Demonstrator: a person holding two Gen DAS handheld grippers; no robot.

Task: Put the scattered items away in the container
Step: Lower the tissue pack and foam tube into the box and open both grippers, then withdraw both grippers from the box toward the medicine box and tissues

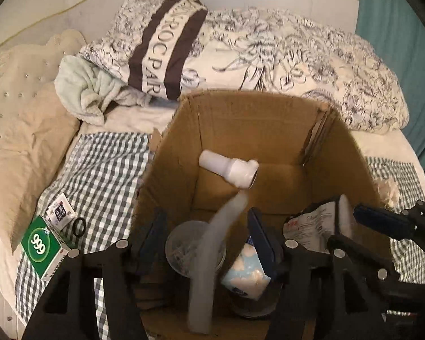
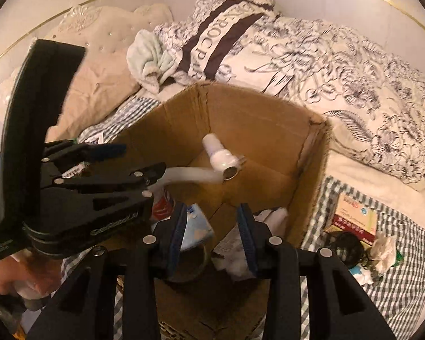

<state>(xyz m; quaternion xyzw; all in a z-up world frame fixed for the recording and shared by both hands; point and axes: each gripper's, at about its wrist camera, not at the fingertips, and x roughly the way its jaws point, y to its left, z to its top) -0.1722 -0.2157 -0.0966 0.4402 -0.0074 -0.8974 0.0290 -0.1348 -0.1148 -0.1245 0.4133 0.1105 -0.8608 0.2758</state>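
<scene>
An open cardboard box (image 1: 269, 99) (image 2: 257, 93) stands on the bed. My left gripper (image 1: 206, 226) (image 2: 138, 160) hangs over its near side, jaws open. A white hose (image 1: 212, 243) (image 2: 189, 174) with a white plastic fitting (image 1: 229, 170) (image 2: 221, 158) runs blurred between the fingers into the box, and no pad presses on it. Inside lie a clear cup (image 1: 184, 249), a blue tissue pack (image 1: 246, 272) (image 2: 197, 226) and a crumpled white packet (image 1: 311, 226) (image 2: 229, 249). My right gripper (image 2: 212, 226) is over the box too, partly open; the packet sits by its right finger.
Left of the box on the checked sheet lie a green "999" box (image 1: 42, 243), a small card packet (image 1: 59, 212) and a black ring (image 1: 79, 226). To the right are a red-and-white medicine box (image 2: 354, 215), a black ring (image 2: 348, 243) and crumpled tissue (image 2: 385, 249). A duvet (image 2: 340, 70) is piled behind.
</scene>
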